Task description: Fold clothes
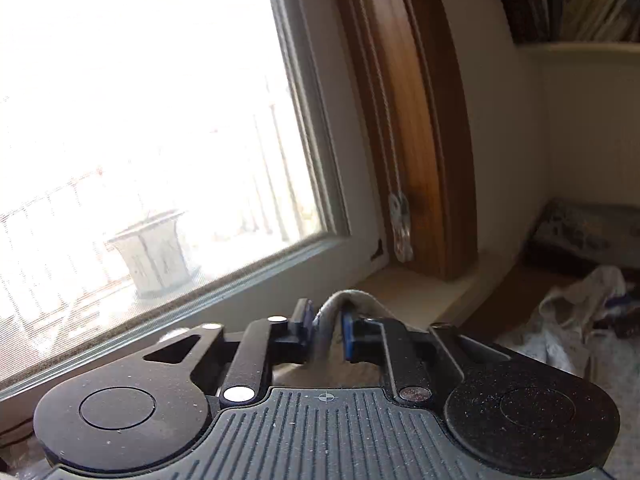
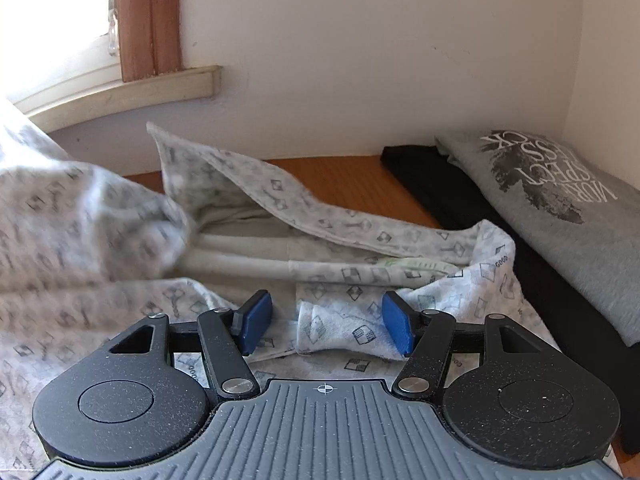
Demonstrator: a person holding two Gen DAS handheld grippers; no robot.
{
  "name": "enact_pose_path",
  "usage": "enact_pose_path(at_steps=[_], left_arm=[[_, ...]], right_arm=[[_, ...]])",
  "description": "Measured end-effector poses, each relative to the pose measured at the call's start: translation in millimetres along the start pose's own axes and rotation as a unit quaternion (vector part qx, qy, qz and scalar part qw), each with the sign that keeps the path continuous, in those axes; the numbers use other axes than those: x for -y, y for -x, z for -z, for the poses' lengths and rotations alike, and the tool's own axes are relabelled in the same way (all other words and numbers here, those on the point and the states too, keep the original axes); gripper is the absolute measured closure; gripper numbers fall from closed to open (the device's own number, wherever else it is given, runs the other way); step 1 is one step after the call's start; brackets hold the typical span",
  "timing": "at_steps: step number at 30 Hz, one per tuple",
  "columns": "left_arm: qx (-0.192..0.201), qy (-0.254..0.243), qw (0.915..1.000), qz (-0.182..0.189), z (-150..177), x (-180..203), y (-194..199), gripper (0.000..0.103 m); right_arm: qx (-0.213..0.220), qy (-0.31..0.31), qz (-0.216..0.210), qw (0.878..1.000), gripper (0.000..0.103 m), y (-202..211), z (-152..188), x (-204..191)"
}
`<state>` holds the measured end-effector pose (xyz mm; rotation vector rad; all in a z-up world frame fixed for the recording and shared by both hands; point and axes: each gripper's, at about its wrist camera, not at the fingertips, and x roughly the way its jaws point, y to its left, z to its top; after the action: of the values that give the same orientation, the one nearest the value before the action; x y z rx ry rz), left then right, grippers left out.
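A white garment with a small grey print (image 2: 352, 240) lies rumpled on the wooden table (image 2: 340, 176). Its left part (image 2: 80, 216) is lifted off the table and blurred. In the left wrist view, my left gripper (image 1: 326, 326) is raised toward the window and shut on a fold of this garment (image 1: 340, 300), which arches over the blue pads (image 1: 307, 320). My right gripper (image 2: 326, 326) hovers low over the garment's near edge. It is open, and a small crease of cloth lies below the gap between its blue pads (image 2: 256, 320), which do not touch it.
A folded grey T-shirt with dark lettering (image 2: 560, 208) rests on a black garment (image 2: 440, 184) at the right, against the wall corner. A bright window (image 1: 140, 120) with a wooden frame (image 1: 412, 120) and a pale sill (image 2: 120, 96) is at the left. More loose clothes (image 1: 576, 300) lie beyond.
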<state>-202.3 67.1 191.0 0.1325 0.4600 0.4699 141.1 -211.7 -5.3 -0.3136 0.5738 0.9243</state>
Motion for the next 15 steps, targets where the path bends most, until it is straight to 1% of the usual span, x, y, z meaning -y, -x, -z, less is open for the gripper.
enact_pose_path(at_steps=[1,2,3,9,12,15], left_arm=[[-0.008,-0.009,0.9999,0.005,8.5,8.4,-4.1,0.063],[-0.016,-0.019,0.9996,0.010,17.0,16.7,-8.2,0.055],[-0.024,-0.026,0.9992,0.015,25.8,24.5,-12.2,0.053],[-0.070,0.011,0.9942,0.081,88.5,45.8,-29.0,0.053],[-0.080,0.036,0.9901,0.110,111.3,49.3,-34.8,0.053],[-0.084,0.060,0.9859,0.132,128.2,48.8,-45.7,0.053]], right_arm=[[0.000,-0.001,-0.001,1.000,0.042,-0.1,0.0,0.3],[0.000,-0.002,-0.001,1.000,0.042,-0.3,0.0,0.7],[0.000,-0.003,-0.002,1.000,0.042,-0.4,0.2,0.8],[0.001,0.001,0.003,1.000,0.041,-0.3,1.0,-1.6],[0.010,0.006,0.008,1.000,0.040,3.7,1.6,-4.4],[0.024,-0.003,-0.013,1.000,0.041,10.9,-2.7,-8.7]])
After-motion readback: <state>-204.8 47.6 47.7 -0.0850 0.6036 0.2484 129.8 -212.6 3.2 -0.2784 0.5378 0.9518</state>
